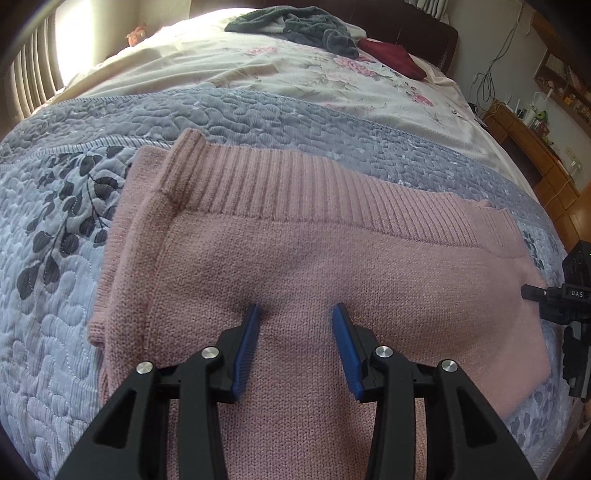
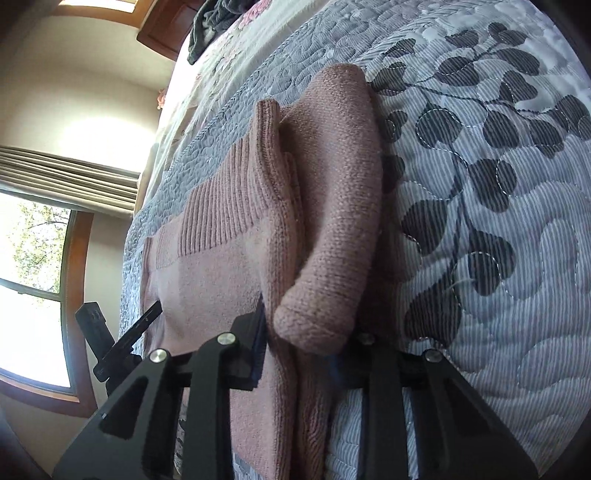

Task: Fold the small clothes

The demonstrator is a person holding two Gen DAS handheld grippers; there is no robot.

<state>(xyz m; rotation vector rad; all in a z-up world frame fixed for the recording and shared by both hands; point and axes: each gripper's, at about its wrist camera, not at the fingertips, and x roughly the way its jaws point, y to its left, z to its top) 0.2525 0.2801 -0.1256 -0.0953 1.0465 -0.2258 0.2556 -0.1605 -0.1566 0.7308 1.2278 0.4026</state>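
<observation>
A pink knitted sweater (image 1: 295,251) lies flat on the grey quilted bedspread (image 1: 55,258), its ribbed hem towards the far side. My left gripper (image 1: 295,314) is open just above the sweater's middle, blue pads (image 1: 245,350) apart with nothing between them. It also shows in the right wrist view as the left gripper (image 2: 155,306) at the sweater's far edge. My right gripper (image 2: 306,332) is closed partway on a thick bundle at the edge of the sweater (image 2: 221,277). A rolled sleeve (image 2: 332,221) hides its right finger. In the left wrist view the right gripper (image 1: 532,291) meets the sweater's right edge.
Farther up the bed lie a floral sheet (image 1: 295,85), a dark green towel heap (image 1: 295,22) and a maroon cushion (image 1: 395,57). A wooden cabinet (image 1: 535,147) with small items stands at the right. A window (image 2: 33,295) and curtains are to one side.
</observation>
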